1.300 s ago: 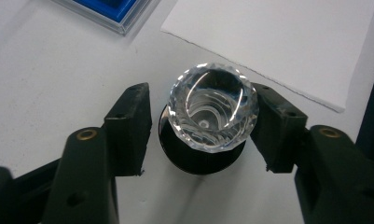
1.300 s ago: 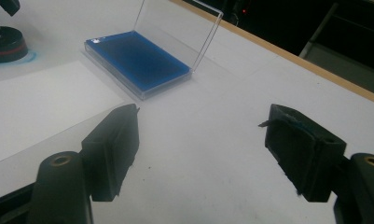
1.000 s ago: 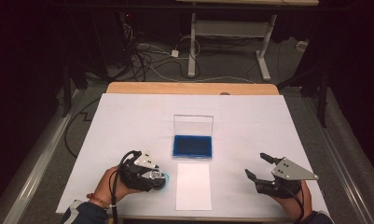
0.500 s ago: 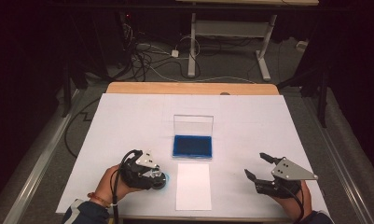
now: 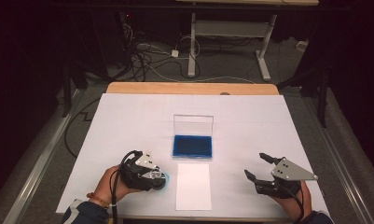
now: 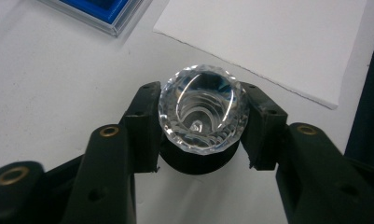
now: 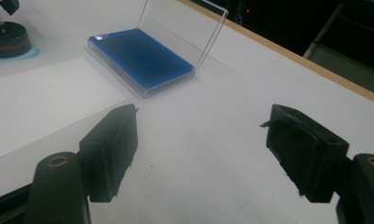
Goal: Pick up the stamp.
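Closer in, left hand-held gripper [image 6: 201,126] pinches faceted clear knob [image 6: 203,108].

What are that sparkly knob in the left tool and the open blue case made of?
The knob looks like clear cut glass or acrylic: faceted rim, see-through, sharp glints; which of the two I cannot tell. It sits on a matte black round base. The case looks like clear hard plastic: transparent raised lid, with a dull blue pad inside.

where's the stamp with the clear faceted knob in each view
High view: the stamp sits lower left, in the left gripper.
Left gripper view: centre, pinched between the black jaws.
Right gripper view: top left corner.
Shared landmark: the blue ink pad case, beside the white paper sheet.
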The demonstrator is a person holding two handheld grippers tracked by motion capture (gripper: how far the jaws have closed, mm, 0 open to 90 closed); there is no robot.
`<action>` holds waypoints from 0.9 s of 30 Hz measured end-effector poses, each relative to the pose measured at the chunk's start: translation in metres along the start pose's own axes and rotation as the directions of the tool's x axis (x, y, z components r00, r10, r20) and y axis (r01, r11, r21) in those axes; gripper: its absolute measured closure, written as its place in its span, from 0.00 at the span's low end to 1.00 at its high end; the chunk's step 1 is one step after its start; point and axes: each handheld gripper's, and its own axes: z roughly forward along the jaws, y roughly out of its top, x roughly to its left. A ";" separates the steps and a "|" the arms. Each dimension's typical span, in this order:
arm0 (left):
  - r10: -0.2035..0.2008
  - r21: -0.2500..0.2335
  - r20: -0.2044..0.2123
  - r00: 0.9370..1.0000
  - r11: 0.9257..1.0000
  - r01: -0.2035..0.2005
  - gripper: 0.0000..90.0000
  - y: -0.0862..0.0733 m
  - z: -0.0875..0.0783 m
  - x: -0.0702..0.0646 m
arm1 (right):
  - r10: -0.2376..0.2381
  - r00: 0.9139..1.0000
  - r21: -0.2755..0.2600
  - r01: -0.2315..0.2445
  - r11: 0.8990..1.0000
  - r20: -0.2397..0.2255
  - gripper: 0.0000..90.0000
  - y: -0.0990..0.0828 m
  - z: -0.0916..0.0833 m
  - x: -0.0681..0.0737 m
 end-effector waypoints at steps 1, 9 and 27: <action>0.002 0.006 0.002 1.000 1.000 -0.002 0.57 0.000 0.000 0.000 | -0.002 1.000 0.000 0.002 1.000 -0.002 0.28 0.000 0.000 0.000; -0.004 -0.006 -0.005 1.000 1.000 0.004 0.57 -0.001 -0.003 0.000 | -0.004 1.000 -0.001 0.004 1.000 -0.003 0.28 0.000 0.000 0.000; 0.011 -0.021 -0.015 1.000 1.000 -0.011 0.59 0.000 -0.005 -0.001 | -0.006 1.000 0.002 0.006 1.000 -0.005 0.28 0.000 0.000 0.001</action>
